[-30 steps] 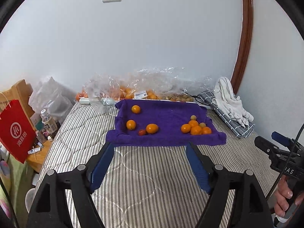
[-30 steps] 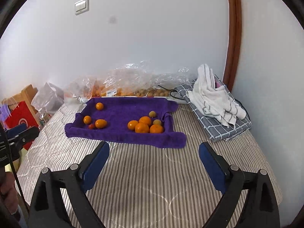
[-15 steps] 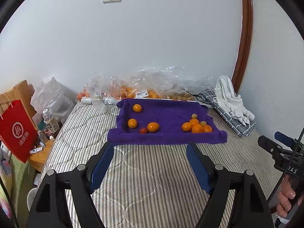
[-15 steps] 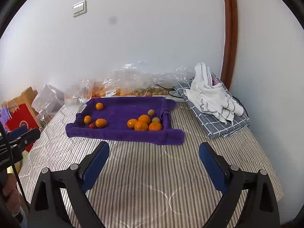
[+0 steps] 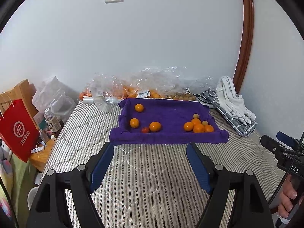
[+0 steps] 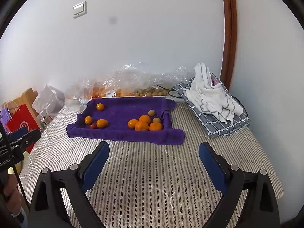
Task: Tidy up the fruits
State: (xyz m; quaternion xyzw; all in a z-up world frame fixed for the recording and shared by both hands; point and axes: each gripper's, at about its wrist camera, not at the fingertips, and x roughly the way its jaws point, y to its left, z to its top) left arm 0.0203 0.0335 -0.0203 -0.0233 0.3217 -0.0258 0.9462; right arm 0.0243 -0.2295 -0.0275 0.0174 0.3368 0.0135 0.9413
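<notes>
Striped mattress (image 5: 152,180), purple towel tray (image 5: 169,138) lying crosswise

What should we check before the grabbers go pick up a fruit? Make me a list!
1. Left hand-held gripper open with nothing between its blue pads: ok.
2. Right hand-held gripper open, nothing between its pads: ok.
3. Fruit in plain sight on the purple towel-lined tray: ok.
4. Striped mattress between the grippers and the tray free of obstacles: ok.
5. Small red round fruit easy to grab alone: not ok, it sits against the oval orange fruit.
6. Pile of orange fruits sorted by kind: not ok, paler small fruits are mixed in.
</notes>
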